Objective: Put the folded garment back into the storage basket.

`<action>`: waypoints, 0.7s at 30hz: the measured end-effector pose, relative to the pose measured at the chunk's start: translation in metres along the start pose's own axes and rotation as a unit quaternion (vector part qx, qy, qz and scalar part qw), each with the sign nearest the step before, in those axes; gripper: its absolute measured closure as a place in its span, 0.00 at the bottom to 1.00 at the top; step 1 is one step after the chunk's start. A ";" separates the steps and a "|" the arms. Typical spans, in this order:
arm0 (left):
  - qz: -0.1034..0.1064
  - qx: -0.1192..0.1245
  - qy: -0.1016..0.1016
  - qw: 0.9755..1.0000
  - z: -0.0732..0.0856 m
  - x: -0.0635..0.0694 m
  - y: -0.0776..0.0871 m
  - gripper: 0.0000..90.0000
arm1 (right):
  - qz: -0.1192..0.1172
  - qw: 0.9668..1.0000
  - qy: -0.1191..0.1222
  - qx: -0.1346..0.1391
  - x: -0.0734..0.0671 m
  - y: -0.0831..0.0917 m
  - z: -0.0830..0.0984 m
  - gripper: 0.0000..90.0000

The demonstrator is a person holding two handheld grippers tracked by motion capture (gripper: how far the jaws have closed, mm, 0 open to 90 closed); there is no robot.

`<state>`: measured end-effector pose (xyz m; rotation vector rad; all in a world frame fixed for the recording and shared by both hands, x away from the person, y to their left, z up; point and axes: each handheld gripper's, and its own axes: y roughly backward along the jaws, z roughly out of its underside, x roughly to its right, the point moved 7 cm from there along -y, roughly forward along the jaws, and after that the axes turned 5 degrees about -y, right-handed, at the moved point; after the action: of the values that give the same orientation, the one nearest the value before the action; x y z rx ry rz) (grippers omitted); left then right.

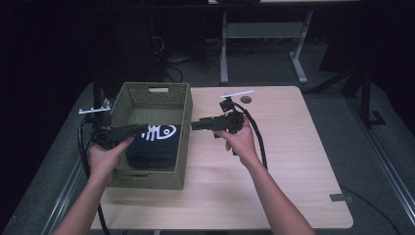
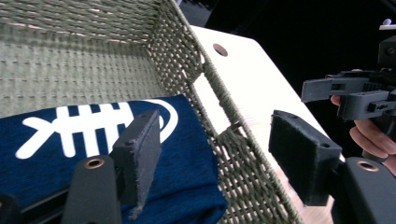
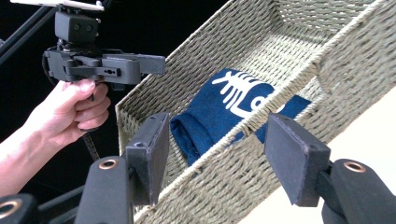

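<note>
No words or numbers can be read; the folded navy cloth (image 2: pixel 93 154) bears a white sign, perhaps a fishbone.

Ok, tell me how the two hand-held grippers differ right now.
The left hand-held gripper reaches over the woven basket, above the folded blue cloth; the right hand-held gripper is outside the basket, over the table. The left points right, the right points left. Both stand open, holding nothing.

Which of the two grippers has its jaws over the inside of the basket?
The left gripper: its jaws reach over the woven basket, above the folded navy cloth. The right gripper stays outside the basket's right wall, over the table.
</note>
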<state>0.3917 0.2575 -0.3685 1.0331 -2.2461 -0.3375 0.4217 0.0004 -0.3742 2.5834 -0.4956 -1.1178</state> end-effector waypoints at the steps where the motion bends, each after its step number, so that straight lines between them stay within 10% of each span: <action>1: 0.002 0.001 0.000 1.000 0.000 0.002 -0.001 0.36 | 0.000 1.000 0.002 0.001 0.001 0.002 0.000 0.44; 21: 0.017 -0.012 -0.025 0.999 -0.004 0.031 -0.023 0.28 | 0.015 1.000 -0.007 0.018 0.019 0.048 0.010 0.41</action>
<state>0.3924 0.2189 -0.3624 0.9841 -2.2958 -0.3785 0.4172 -0.0515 -0.3743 2.5918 -0.5617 -1.1273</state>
